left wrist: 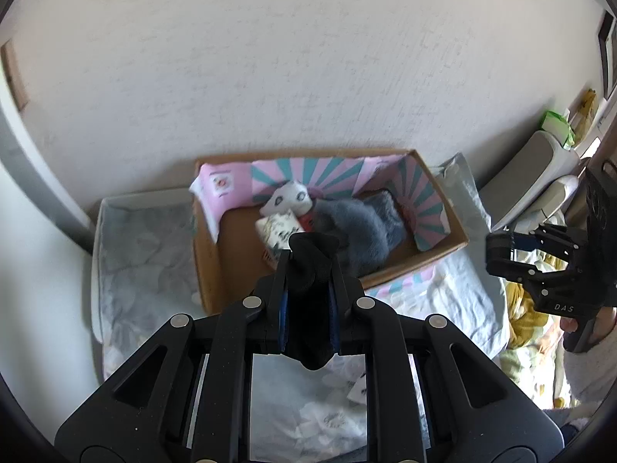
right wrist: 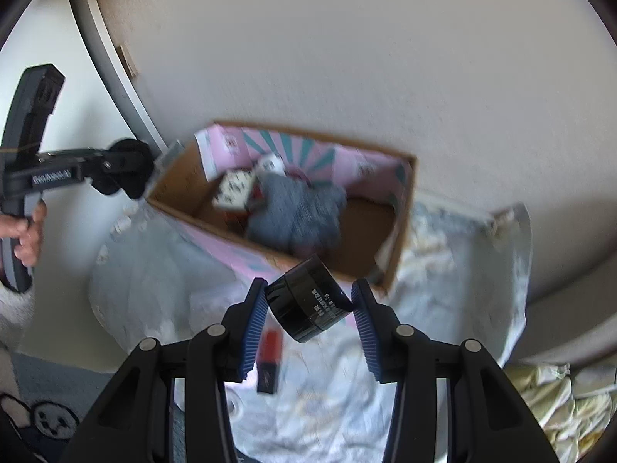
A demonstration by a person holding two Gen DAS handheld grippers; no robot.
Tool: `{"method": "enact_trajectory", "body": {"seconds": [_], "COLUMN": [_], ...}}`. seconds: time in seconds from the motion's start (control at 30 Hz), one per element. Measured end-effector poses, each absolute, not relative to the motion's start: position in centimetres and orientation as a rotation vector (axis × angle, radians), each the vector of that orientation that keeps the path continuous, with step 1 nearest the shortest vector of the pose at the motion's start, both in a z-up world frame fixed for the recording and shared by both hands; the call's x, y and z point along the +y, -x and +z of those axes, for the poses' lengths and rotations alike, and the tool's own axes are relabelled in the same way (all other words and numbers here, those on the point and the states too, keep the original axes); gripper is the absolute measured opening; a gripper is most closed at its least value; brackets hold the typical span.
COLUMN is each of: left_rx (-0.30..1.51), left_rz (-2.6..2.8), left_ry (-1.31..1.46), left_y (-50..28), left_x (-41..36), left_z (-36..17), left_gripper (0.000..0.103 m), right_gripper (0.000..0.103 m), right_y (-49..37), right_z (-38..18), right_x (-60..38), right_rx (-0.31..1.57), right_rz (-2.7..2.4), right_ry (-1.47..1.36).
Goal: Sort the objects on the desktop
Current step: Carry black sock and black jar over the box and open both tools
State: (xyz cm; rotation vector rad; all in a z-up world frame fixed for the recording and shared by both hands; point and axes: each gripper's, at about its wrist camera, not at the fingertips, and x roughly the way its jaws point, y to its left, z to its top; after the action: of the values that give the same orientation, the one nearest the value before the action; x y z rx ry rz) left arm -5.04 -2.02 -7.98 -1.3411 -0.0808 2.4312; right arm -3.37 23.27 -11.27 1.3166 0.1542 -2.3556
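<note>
The left hand-held gripper [left wrist: 308, 266] was clamped on a black fabric item [left wrist: 310, 270], its two fingers pressed against the cloth on either side, with a dark fold bulging past the fingertips. Just beyond the fingertips lay an open cardboard box [left wrist: 210, 262] lined with pink and teal striped paper. Inside it, ahead of the gripper, rested a grey furry item [left wrist: 362, 227], a white patterned packet [left wrist: 279, 231] and a white soft toy [left wrist: 289, 196] touching one another. The box sat on a pale floral sheet [left wrist: 142, 239] against a textured wall [left wrist: 270, 58]. Far to the right hung the right hand-held gripper [left wrist: 513, 250]; whether it held anything could not be told.
</note>
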Motion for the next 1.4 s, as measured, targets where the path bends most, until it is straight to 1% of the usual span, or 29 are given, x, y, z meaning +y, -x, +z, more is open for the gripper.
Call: {"method": "enact_trajectory", "body": {"seconds": [0.23,0.37,0.6,0.83,1.1,1.13,1.17,1.2,1.23,1.27,1.3,1.33,1.4], "left_rx": [-0.072,-0.060,0.011,0.053,-0.010,-0.027,-0.048,-0.054,-0.055,-0.049,-0.045,-0.051,-0.093], "left_rz": [2.409,2.395,2.392,2.377,2.376,2.376,2.376,2.380,2.384,2.395,2.409,2.434,2.442], "left_ry": [1.354,1.380,1.461,1.513,1.543,1.544,1.548,1.556,1.574,1.590,1.592,1.575,1.534], "left_y": [7.5,9.2,12.7,14.3,14.9,15.1,15.3,15.4,15.7,16.0,16.1,16.0,15.8], "left_x": [0.2,1.3,3.0,3.3,2.5,2.4,2.2,2.2,2.2,2.0,1.8,1.6,0.9], "left_z": [-8.2,-9.0,-11.5,-12.7,-13.2,-13.1,-13.1,-13.0,-13.0,-12.9,-12.8,-12.5,-12.2], "left_gripper": [0.014,0.014,0.014,0.014,0.014,0.014,0.015,0.020,0.034,0.049,0.096,0.102,0.103], "right_gripper": [0.041,0.041,0.041,0.041,0.042,0.044,0.052,0.058,0.072,0.082,0.083,0.084,0.084], "right_y": [7.5,9.2,12.4,13.2,14.0,14.3,14.7,15.0,15.2,15.5,15.7,15.8,15.8], "right_z": [-9.7,-9.8,-11.9,-14.0,-14.1,-14.1,-14.1,-14.1,-14.0,-14.0,-14.0,-13.9,-13.5], "right_x": [20.7,19.0,15.8,13.8,14.1,14.1,14.1,14.1,14.2,14.5,14.8,15.1,16.2], "right_rx": [0.157,0.198,0.222,0.254,0.218,0.206,0.185,0.176,0.168,0.158,0.150,0.137,0.086], "right_rz": [-2.296,-2.253,-2.176,-2.110,-2.104,-2.106,-2.110,-2.115,-2.127,-2.156,-2.172,-2.186,-2.196], "right_ry": [-1.259,-1.259,-1.286,-1.325,-1.327,-1.331,-1.340,-1.344,-1.347,-1.358,-1.369,-1.377,-1.382]}}
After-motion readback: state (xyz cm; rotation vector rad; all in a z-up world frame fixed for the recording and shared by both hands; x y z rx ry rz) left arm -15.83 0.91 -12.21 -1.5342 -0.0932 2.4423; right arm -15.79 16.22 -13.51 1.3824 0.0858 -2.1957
